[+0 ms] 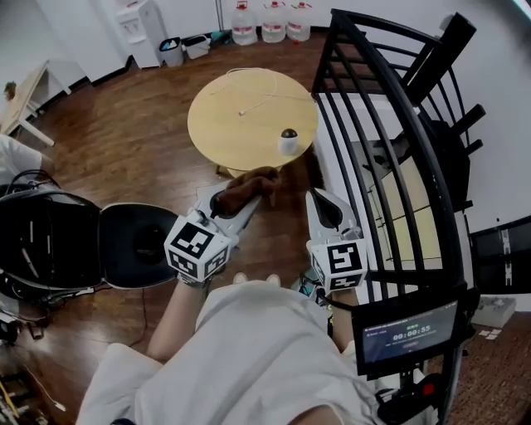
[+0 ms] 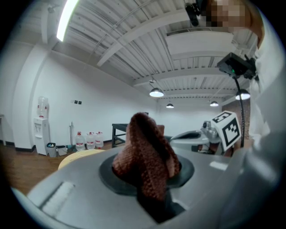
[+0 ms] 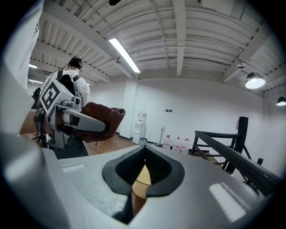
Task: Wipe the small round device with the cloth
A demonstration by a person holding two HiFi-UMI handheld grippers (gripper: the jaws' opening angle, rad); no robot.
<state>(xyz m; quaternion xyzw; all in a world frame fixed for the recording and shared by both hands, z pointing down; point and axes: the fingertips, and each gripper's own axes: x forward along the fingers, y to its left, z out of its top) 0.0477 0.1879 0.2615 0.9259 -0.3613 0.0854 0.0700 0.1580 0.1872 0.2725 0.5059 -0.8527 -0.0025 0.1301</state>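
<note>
right tongs (image 3: 144,156) pressed together, empty; left tongs (image 3: 101,126) clamp brown cloth (image 3: 110,115).

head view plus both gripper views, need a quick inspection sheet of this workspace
surface: round wooden table, top mostly bare.
job's things: small round device stands near the table's right edge; brown cloth is held at the table's near side, apart from the device.
clutter: nothing seen on the table.
grippers: left gripper, fingers shut on the cloth; right gripper, fingers shut, empty.
cables: thin white cable lies across the tabletop.
surroundings: black railing at the right, black chair at the left, water bottles by the far wall, wood floor.
</note>
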